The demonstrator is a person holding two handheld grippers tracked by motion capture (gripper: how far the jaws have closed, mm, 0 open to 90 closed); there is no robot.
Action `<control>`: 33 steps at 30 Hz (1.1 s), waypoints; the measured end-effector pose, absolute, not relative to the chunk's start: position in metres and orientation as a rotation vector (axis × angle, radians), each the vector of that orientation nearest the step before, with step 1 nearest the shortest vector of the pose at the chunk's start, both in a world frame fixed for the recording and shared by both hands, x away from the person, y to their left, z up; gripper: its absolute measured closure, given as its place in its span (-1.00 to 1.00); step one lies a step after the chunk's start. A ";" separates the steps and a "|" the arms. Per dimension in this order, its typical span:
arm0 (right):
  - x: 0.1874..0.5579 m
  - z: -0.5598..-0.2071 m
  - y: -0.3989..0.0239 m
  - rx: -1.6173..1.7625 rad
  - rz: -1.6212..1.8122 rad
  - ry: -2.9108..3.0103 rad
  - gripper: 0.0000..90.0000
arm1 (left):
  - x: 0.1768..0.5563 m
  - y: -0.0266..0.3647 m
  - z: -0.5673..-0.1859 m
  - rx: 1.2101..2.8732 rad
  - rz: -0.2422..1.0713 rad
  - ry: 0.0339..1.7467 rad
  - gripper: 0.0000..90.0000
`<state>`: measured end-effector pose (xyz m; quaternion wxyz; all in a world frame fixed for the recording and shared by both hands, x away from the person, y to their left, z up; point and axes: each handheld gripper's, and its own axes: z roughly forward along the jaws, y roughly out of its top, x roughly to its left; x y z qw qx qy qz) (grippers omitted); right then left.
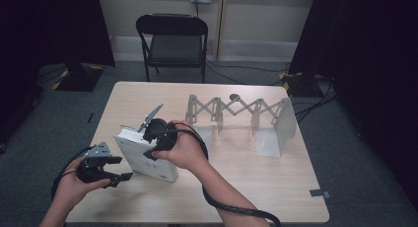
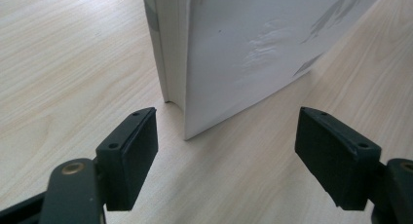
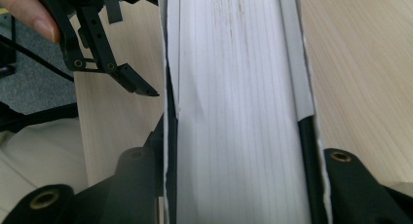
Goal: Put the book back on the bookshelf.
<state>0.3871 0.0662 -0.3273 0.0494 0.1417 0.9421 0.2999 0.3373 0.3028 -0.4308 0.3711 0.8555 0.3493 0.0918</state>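
Note:
A thick white book (image 1: 148, 160) stands on its edge on the wooden table (image 1: 261, 180), left of the middle. My right gripper (image 1: 158, 133) comes down on the book's top edge, its jaws pressed against the two covers. In the right gripper view the page block (image 3: 234, 102) runs up between those jaws. My left gripper (image 1: 123, 169) hovers just left of the book's near corner and is open. In the left gripper view the pads (image 2: 131, 156) stand wide apart, with the book's corner (image 2: 234, 53) a little ahead of them and untouched. The left gripper (image 3: 114, 73) is also beside the book in the right gripper view.
A metal accordion-style rack (image 1: 236, 111) with upright panels stretches across the table's far right half. A black chair (image 1: 172, 39) stands behind the table. A bit of tape (image 1: 319, 192) sits at the near right edge. Cables trail from both grippers.

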 end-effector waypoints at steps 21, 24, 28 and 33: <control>0.380 -0.327 0.051 0.385 0.919 2.876 0.16 | 0.337 0.301 -0.431 2.196 0.235 0.887 -0.49; 0.380 -0.327 0.051 0.392 0.919 2.873 0.16 | 0.337 0.301 -0.431 2.194 0.232 0.889 -0.48; 0.379 -0.327 0.053 0.403 0.907 2.879 0.14 | 0.337 0.301 -0.431 2.194 0.231 0.889 -0.48; 0.384 -0.326 0.055 0.412 0.905 2.885 0.08 | 0.337 0.300 -0.432 2.195 0.232 0.881 -0.48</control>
